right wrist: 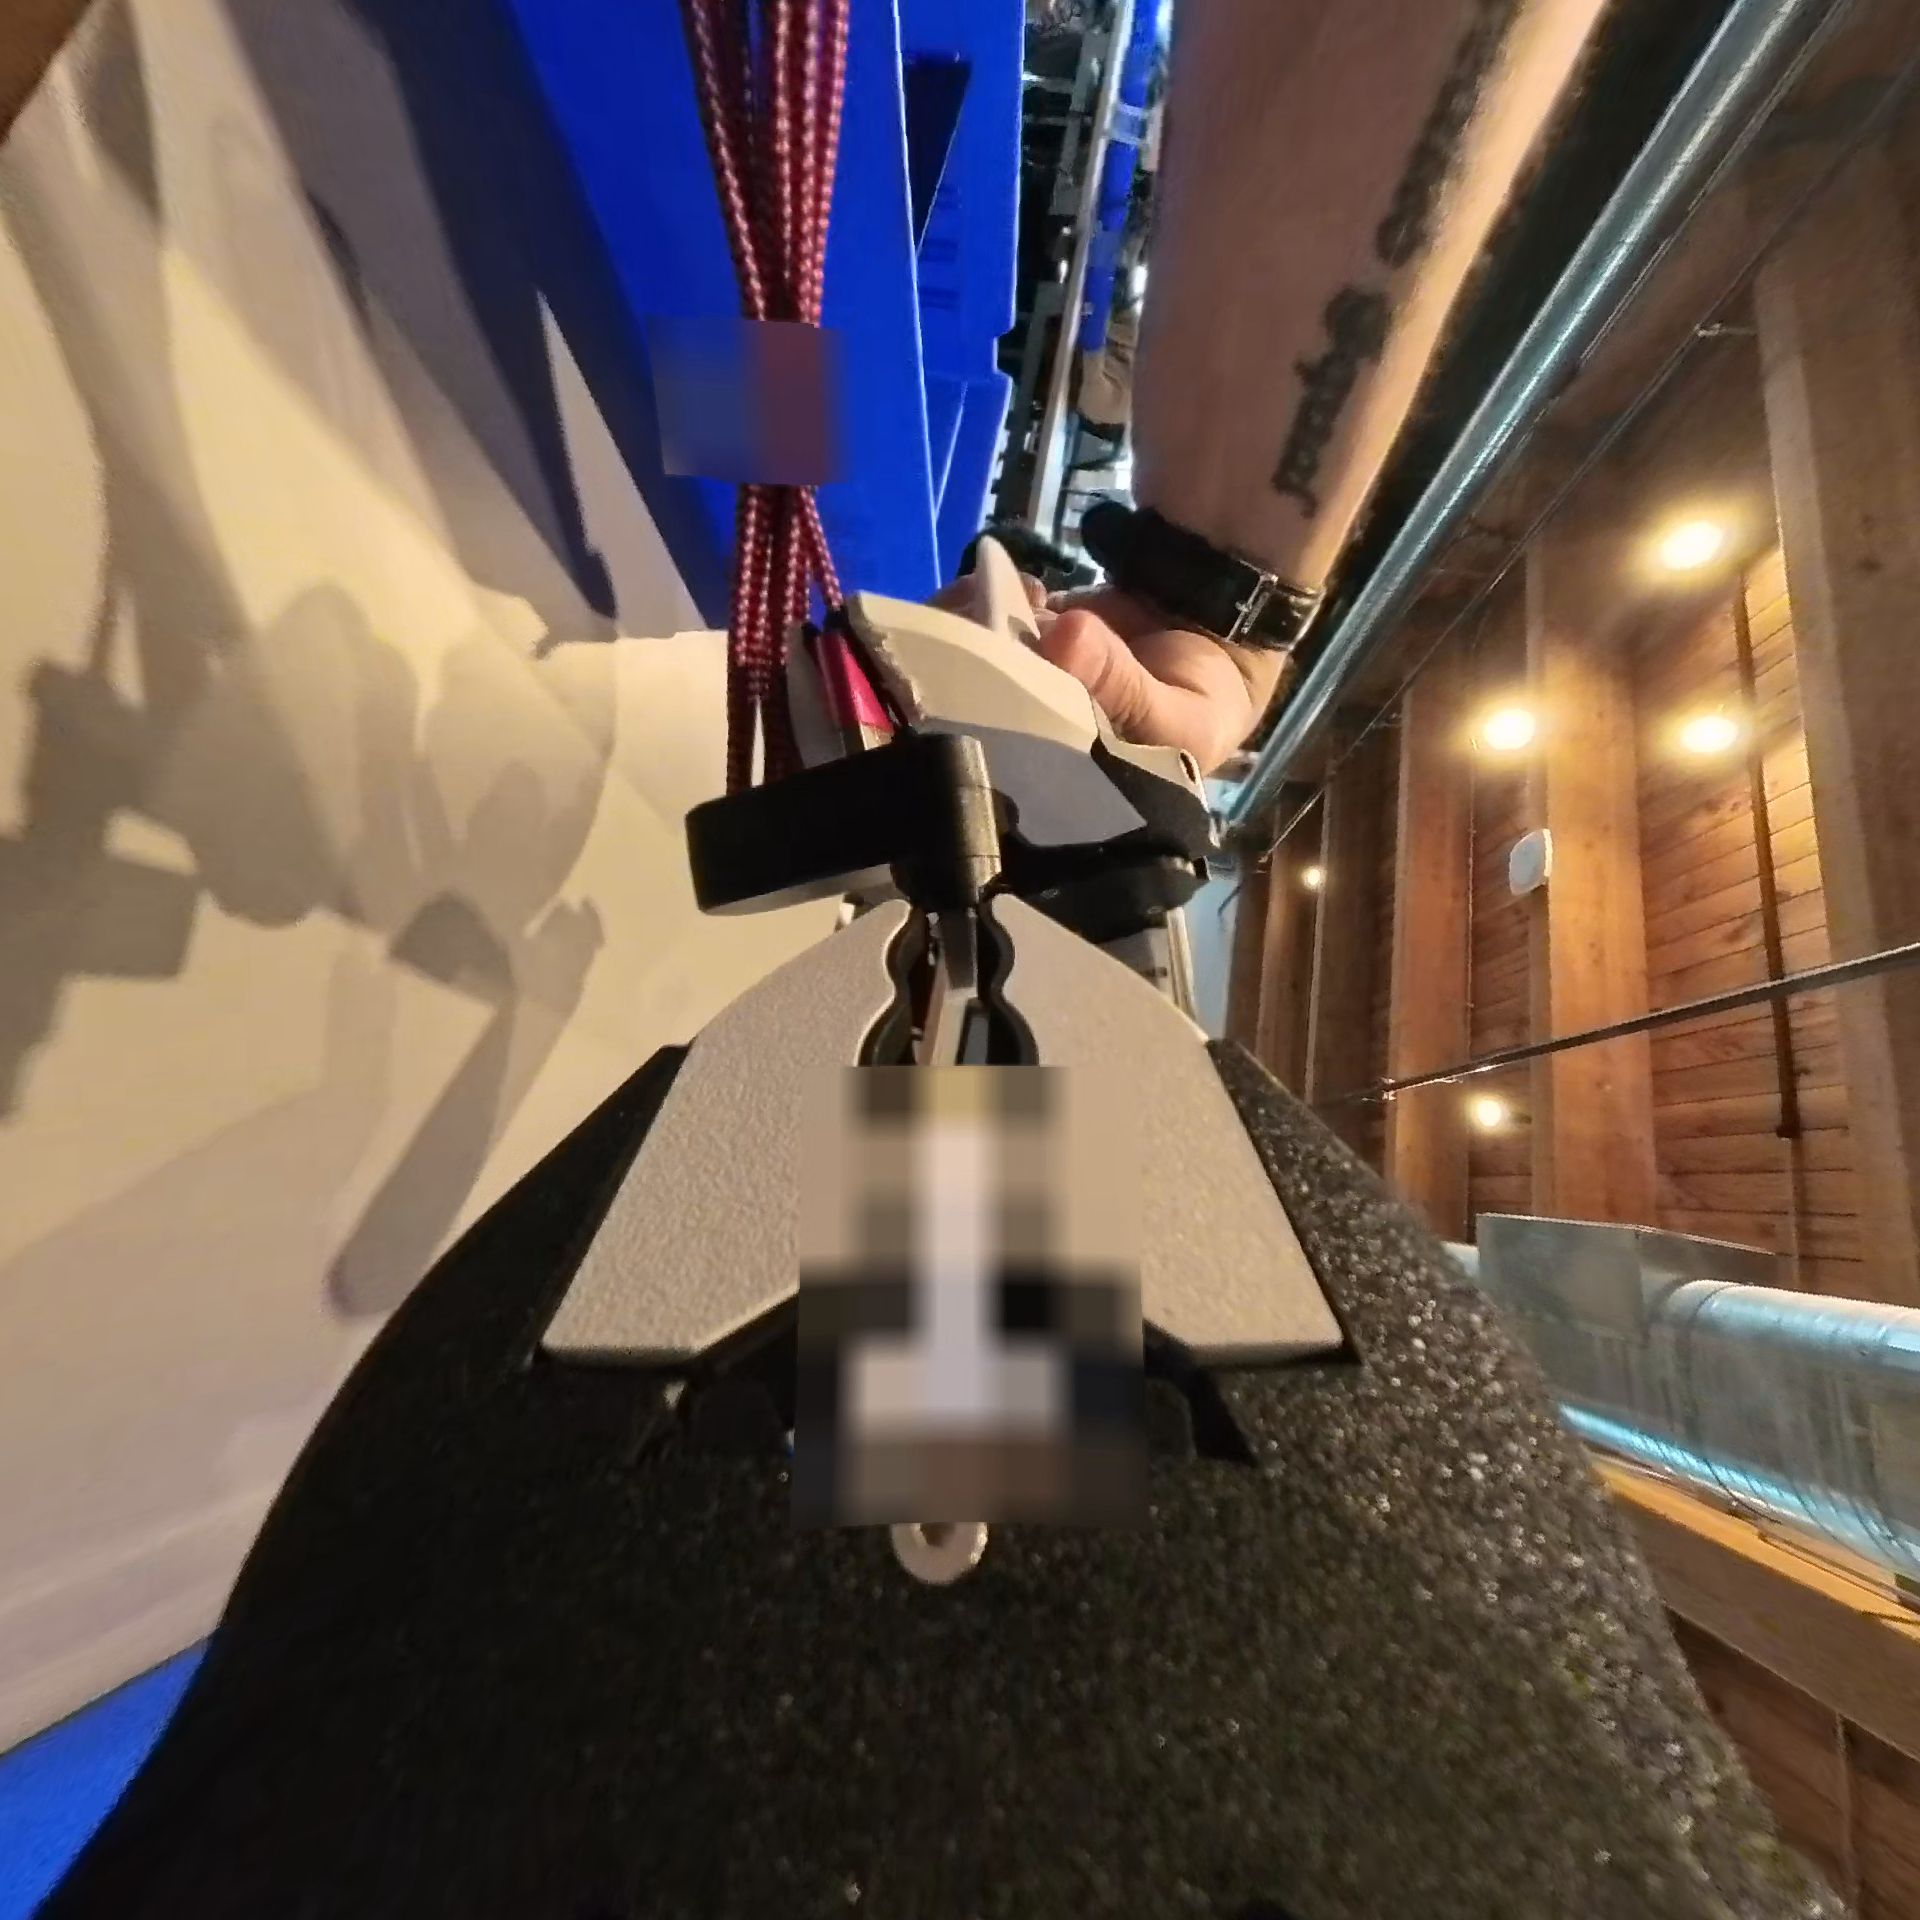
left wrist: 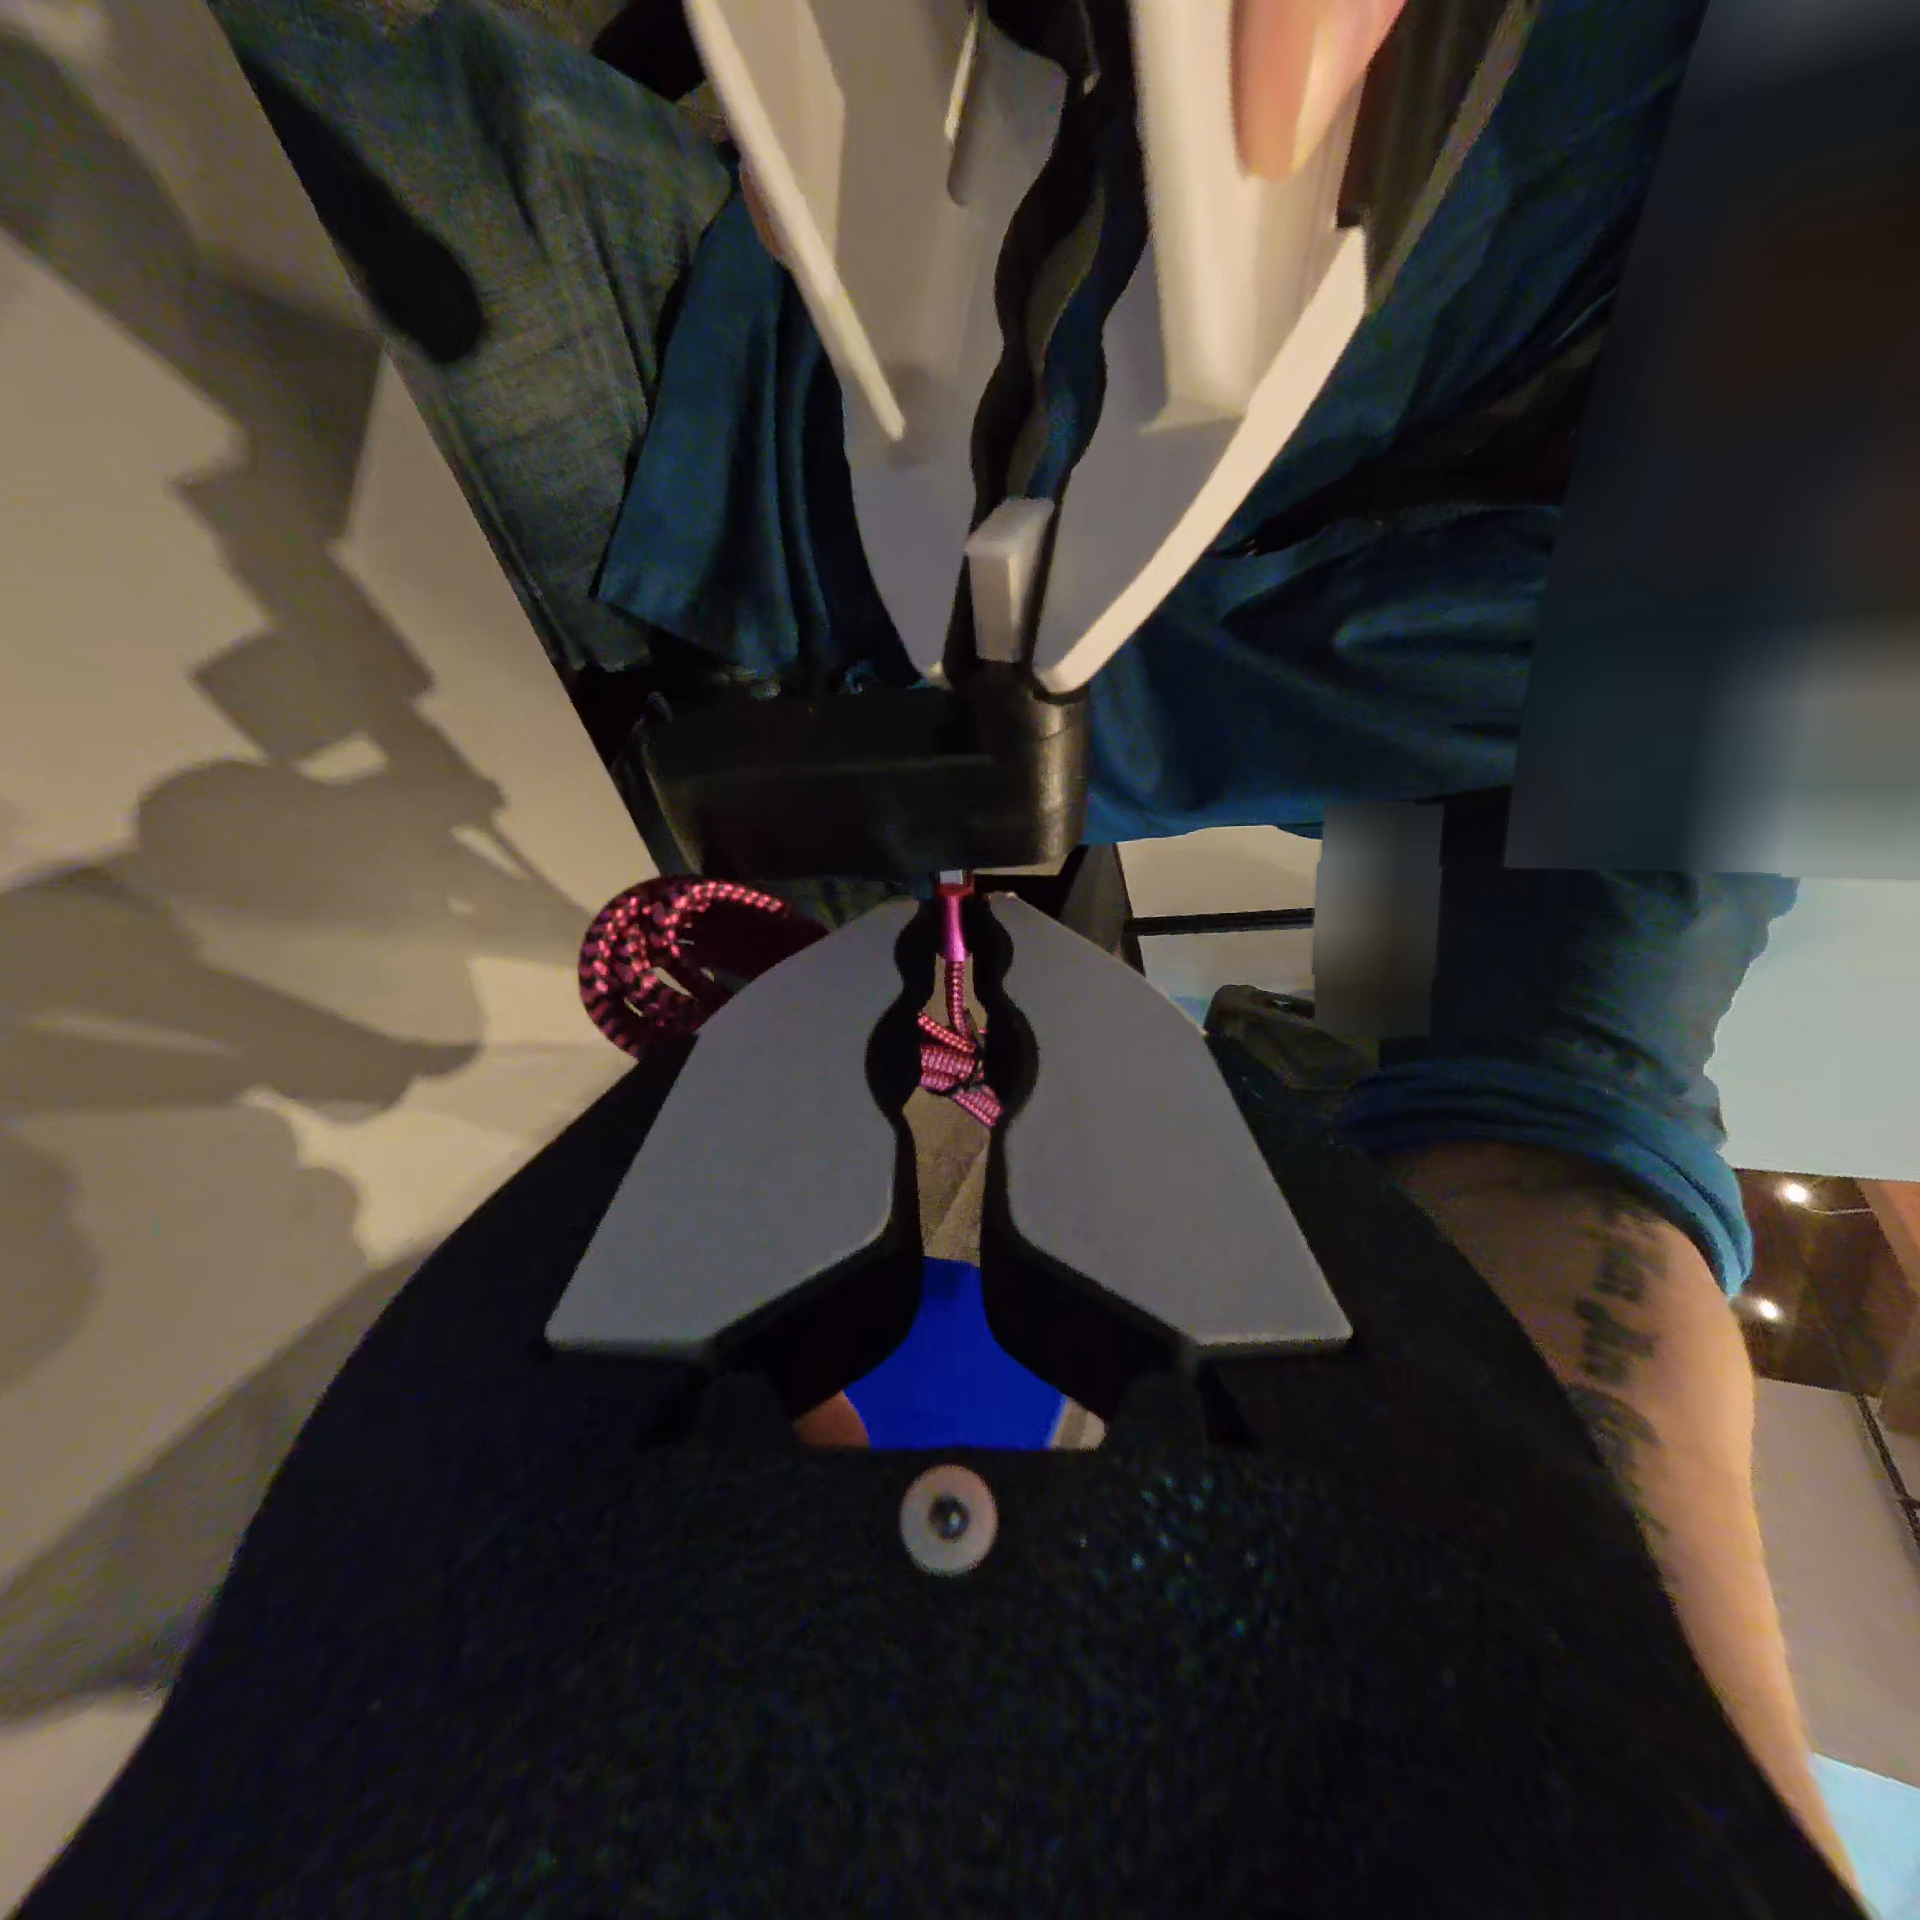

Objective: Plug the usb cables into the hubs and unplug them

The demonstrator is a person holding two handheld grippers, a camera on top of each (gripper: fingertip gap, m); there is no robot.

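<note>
Magenta braid catches the eye first: the usb cable (left wrist: 951,1049) runs up between the left gripper (left wrist: 954,940) tips, whose grey fingers (left wrist: 790,1122) are pinched shut on its pink metal plug (left wrist: 953,920), so that the silver tip points straight at the black hub (left wrist: 862,774). That hub is held up off the pale table (left wrist: 156,935), well above it, and from the left wrist view the plug's tip sits right at the hub's lower edge; whether it is seated in a port or just at its mouth I cannot tell. The right gripper (right wrist: 951,951) is closed too, clamped on a narrow dark piece at the hub's end (right wrist: 951,821), which I take to be its way of bracing the hub so the push or pull from the other side has something to work against. The two tools face each other almost nose to nose, the hub crosswise between them. Loose loops of the same red-and-black cable (right wrist: 774,260) hang or trail past a blue bin (right wrist: 883,312) in the right wrist view, slack enough not to drag on the plug. A person's hand (right wrist: 1143,675) with a dark wrist strap holds the far tool. My guess is that this is the moment of insertion or withdrawal, where keeping plug and port in line matters most.
</note>
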